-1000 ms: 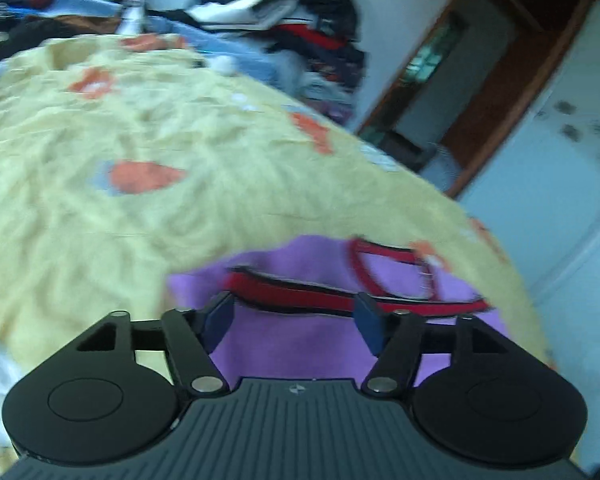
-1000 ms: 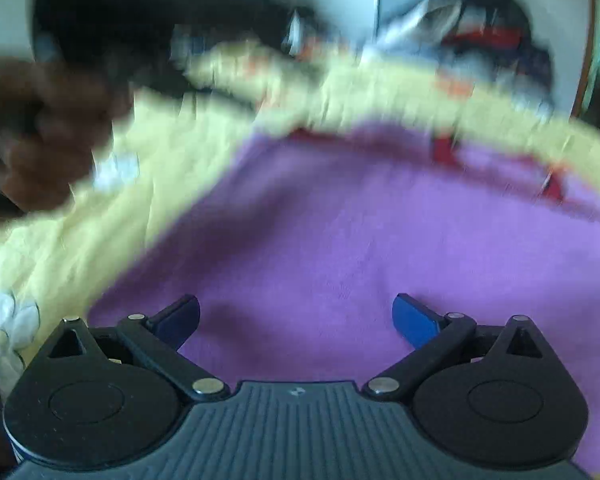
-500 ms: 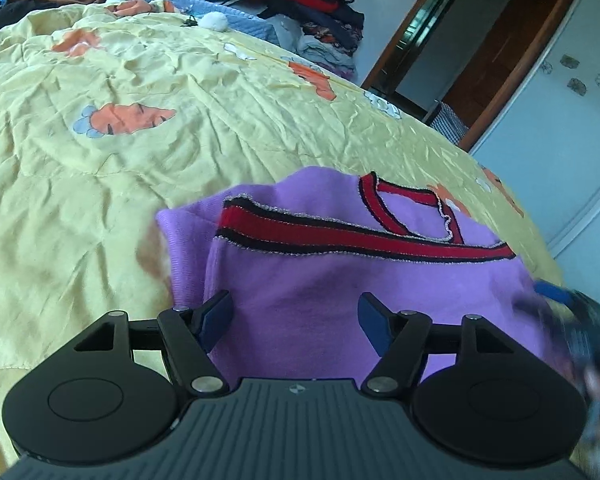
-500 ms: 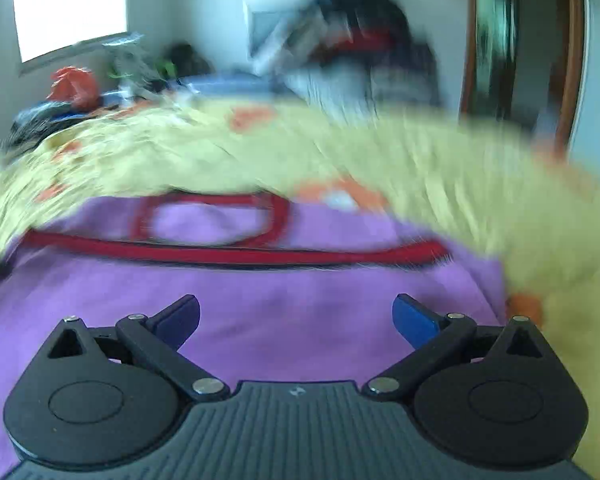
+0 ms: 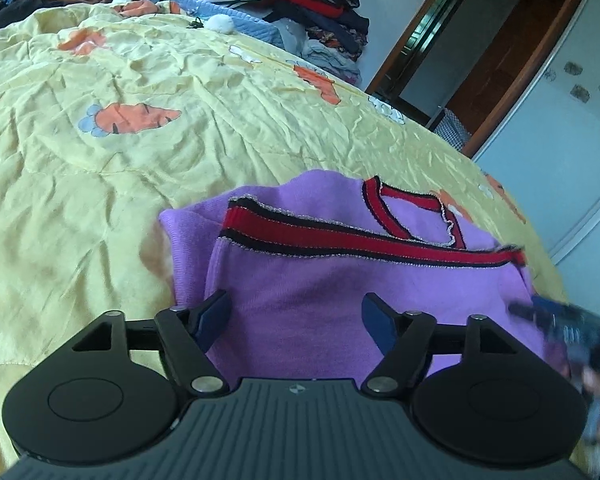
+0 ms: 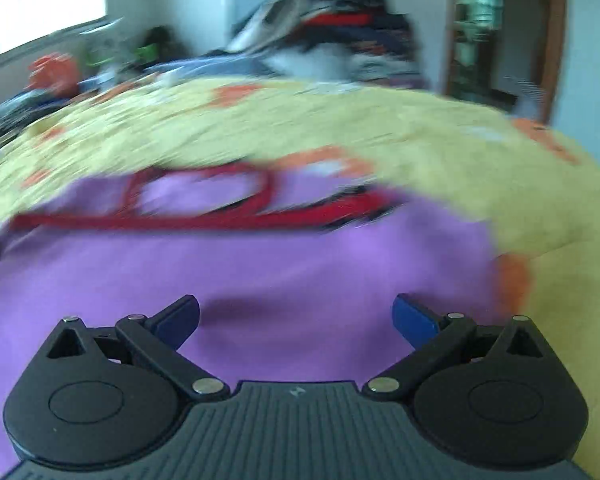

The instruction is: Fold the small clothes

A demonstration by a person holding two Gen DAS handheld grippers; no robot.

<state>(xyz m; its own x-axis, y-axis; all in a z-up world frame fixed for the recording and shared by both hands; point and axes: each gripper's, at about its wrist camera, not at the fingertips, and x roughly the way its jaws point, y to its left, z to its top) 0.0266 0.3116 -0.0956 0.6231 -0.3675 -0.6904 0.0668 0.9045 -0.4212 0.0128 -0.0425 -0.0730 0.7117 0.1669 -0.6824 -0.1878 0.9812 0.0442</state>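
A small purple knit top with red and black trim lies folded on a yellow bed cover; its red hem band runs across it below the neckline. My left gripper hovers open over the top's near left part, nothing between its fingers. In the blurred right wrist view the same purple top fills the foreground. My right gripper stands open above it, holding nothing. The right gripper also shows blurred at the top's right edge in the left wrist view.
The yellow cover with carrot prints spreads wide to the left and beyond. A pile of clothes is stacked at the far end. A wooden door frame and a pale wardrobe stand to the right.
The right gripper has swung from the garment's left side toward its right edge. The left gripper has pulled back slightly, so more of the top shows. Both stayed open.
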